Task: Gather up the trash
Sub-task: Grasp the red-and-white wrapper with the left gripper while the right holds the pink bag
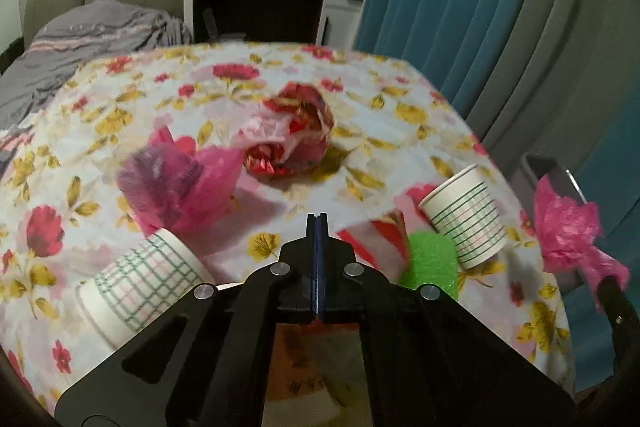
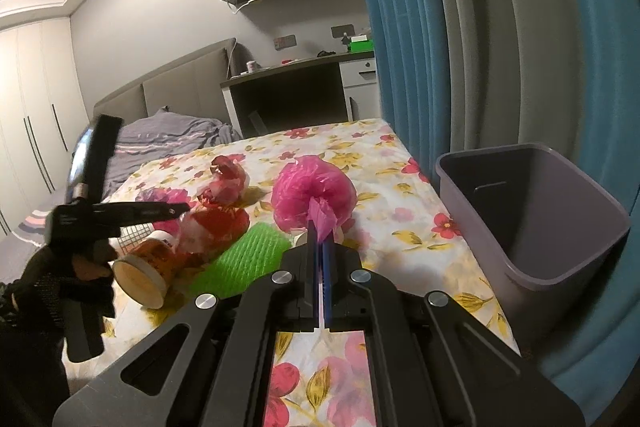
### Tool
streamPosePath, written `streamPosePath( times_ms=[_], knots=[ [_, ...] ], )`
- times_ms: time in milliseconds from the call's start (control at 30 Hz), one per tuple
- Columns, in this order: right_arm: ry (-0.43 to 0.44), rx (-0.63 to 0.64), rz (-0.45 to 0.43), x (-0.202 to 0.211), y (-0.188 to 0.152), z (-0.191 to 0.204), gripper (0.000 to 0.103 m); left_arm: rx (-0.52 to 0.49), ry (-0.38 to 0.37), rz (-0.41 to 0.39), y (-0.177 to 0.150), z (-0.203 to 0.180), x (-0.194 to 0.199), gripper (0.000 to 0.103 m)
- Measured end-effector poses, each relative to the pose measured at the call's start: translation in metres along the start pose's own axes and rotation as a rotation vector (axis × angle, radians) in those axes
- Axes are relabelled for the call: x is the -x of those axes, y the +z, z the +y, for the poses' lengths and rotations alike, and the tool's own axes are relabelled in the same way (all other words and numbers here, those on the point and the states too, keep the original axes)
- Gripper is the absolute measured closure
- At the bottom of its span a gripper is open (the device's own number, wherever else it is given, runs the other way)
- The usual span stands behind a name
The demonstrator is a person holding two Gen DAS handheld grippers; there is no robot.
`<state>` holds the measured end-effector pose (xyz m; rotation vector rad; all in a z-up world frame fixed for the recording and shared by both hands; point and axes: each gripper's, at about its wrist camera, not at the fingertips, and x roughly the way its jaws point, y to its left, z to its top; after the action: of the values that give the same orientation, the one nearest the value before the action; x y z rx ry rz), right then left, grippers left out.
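My left gripper (image 1: 317, 219) is shut with nothing between its fingers, above the floral tablecloth (image 1: 360, 87). Ahead of it lie a crumpled red foil wrapper (image 1: 292, 135) and a pink plastic bag (image 1: 180, 183). A checked paper cup (image 1: 136, 291) lies on its side at the left. A green-lined paper cup (image 1: 466, 219) and a green foam net (image 1: 432, 263) are at the right. My right gripper (image 2: 320, 227) is shut on another pink plastic bag (image 2: 316, 195), held above the table. In the right wrist view the left gripper (image 2: 184, 207) reaches toward the red wrapper (image 2: 220, 211).
A grey plastic bin (image 2: 468, 223) stands open at the table's right edge, beside blue curtains (image 2: 400, 47). An orange-printed cup (image 2: 148, 267) lies on its side near a gloved hand (image 2: 60, 267). A bed and a desk are beyond the table.
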<state>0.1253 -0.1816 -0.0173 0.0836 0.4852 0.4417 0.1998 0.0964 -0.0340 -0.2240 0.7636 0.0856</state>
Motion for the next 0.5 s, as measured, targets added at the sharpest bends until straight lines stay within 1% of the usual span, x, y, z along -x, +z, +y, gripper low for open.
streamPosePath(
  times_ms=[67, 167, 267, 300, 333, 367, 400, 433, 500],
  knots=[
    [-0.002, 0.002, -0.002, 0.002, -0.001, 0.0, 0.101, -0.004, -0.021, -0.029, 0.0, 0.0, 0.013, 0.103],
    [-0.002, 0.005, -0.004, 0.004, -0.001, 0.001, 0.101, -0.002, -0.039, -0.053, 0.001, 0.003, 0.025, 0.103],
    [-0.002, 0.005, -0.004, 0.005, -0.001, 0.002, 0.101, 0.005, -0.028, -0.054, 0.0, 0.003, 0.026, 0.103],
    [-0.002, 0.004, -0.004, 0.006, -0.001, 0.002, 0.101, -0.001, -0.028, -0.048, -0.001, 0.002, 0.025, 0.093],
    [-0.002, 0.005, -0.004, 0.005, -0.001, 0.002, 0.101, -0.012, -0.032, -0.032, -0.004, -0.002, 0.022, 0.079],
    [-0.004, 0.005, -0.005, 0.007, -0.001, 0.002, 0.101, -0.018, -0.039, -0.023, -0.007, -0.004, 0.02, 0.07],
    [-0.006, 0.004, -0.005, 0.008, -0.001, 0.001, 0.101, -0.027, -0.051, -0.015, -0.011, -0.01, 0.018, 0.052],
    [-0.007, 0.002, -0.004, 0.009, -0.001, 0.001, 0.101, -0.036, -0.065, -0.017, -0.016, -0.015, 0.017, 0.045],
    [-0.012, 0.001, -0.004, 0.011, -0.001, 0.0, 0.101, -0.061, -0.084, -0.014, -0.023, -0.027, 0.013, 0.043]
  ],
)
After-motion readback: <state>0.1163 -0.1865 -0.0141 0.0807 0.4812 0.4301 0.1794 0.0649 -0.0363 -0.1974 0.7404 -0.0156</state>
